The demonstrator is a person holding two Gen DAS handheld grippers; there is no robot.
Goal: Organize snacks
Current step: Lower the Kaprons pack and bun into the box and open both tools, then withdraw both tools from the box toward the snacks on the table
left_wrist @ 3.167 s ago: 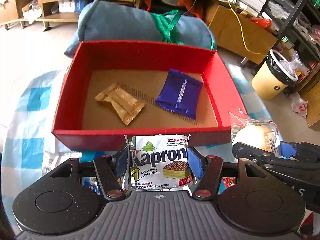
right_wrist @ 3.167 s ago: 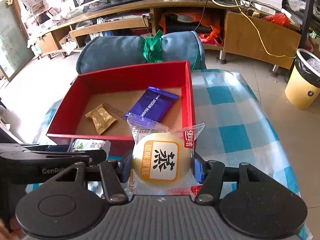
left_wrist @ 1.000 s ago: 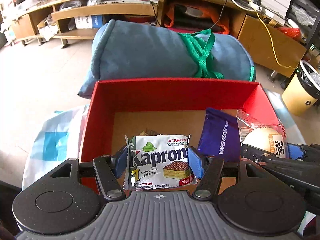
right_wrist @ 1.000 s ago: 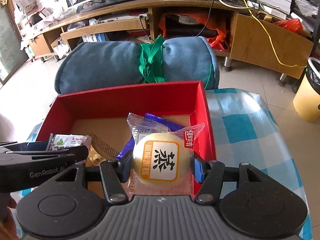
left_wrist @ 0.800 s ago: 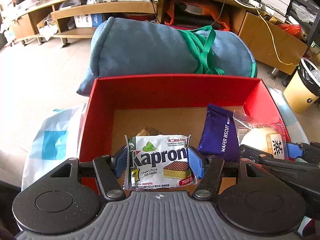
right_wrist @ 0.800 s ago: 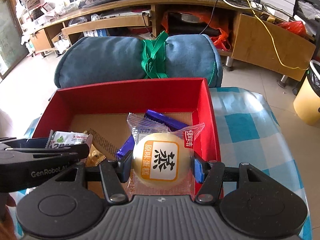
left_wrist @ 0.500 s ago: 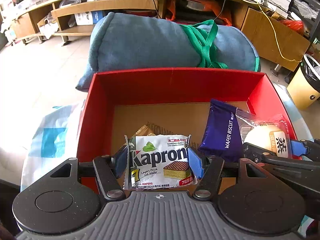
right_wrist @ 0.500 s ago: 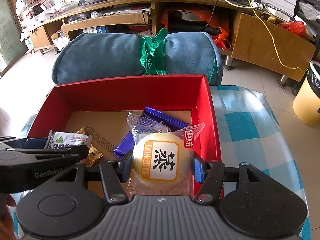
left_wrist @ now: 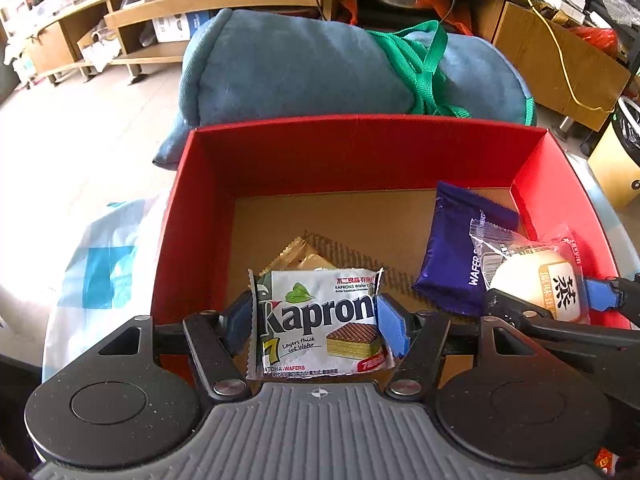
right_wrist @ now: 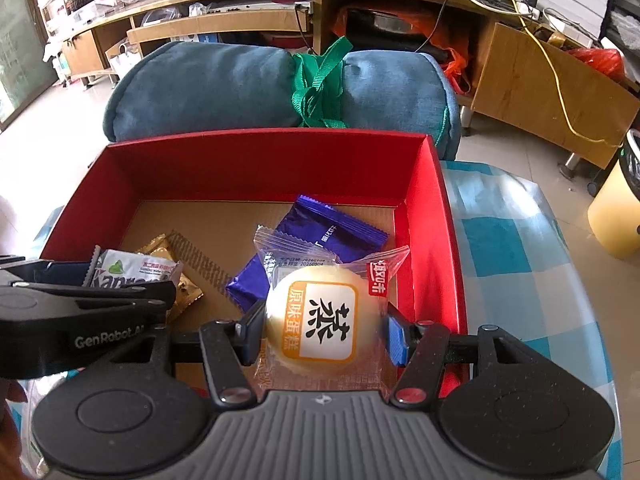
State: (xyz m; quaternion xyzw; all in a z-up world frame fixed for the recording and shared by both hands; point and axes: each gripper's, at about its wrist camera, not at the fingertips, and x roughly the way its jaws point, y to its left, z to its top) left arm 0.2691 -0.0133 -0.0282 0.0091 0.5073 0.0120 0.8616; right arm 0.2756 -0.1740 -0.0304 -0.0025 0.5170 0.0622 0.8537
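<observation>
My left gripper (left_wrist: pixel 316 320) is shut on a white Kapron wafer packet (left_wrist: pixel 320 320), held over the near left part of the red box (left_wrist: pixel 360 148). My right gripper (right_wrist: pixel 324 332) is shut on a clear-wrapped round steamed cake (right_wrist: pixel 320 320), held over the box's right side (right_wrist: pixel 420 208). On the box's brown floor lie a purple wafer-biscuit packet (left_wrist: pixel 456 252) (right_wrist: pixel 332 232) and a gold packet (left_wrist: pixel 300 256) (right_wrist: pixel 184 288), the latter partly hidden behind the Kapron packet. The right gripper with its cake (left_wrist: pixel 536 280) shows at the right edge of the left wrist view.
A rolled blue cushion tied with a green strap (right_wrist: pixel 280 84) lies just behind the box. The table wears a blue-and-white checked cloth (right_wrist: pixel 512 256). A yellow bin (right_wrist: pixel 616 216) stands on the floor at the right. Wooden shelving (left_wrist: pixel 224 0) runs along the back.
Both grippers carried their packets forward from the near side of the box to above its interior. Over the last second they have tilted slightly, showing more of the box floor.
</observation>
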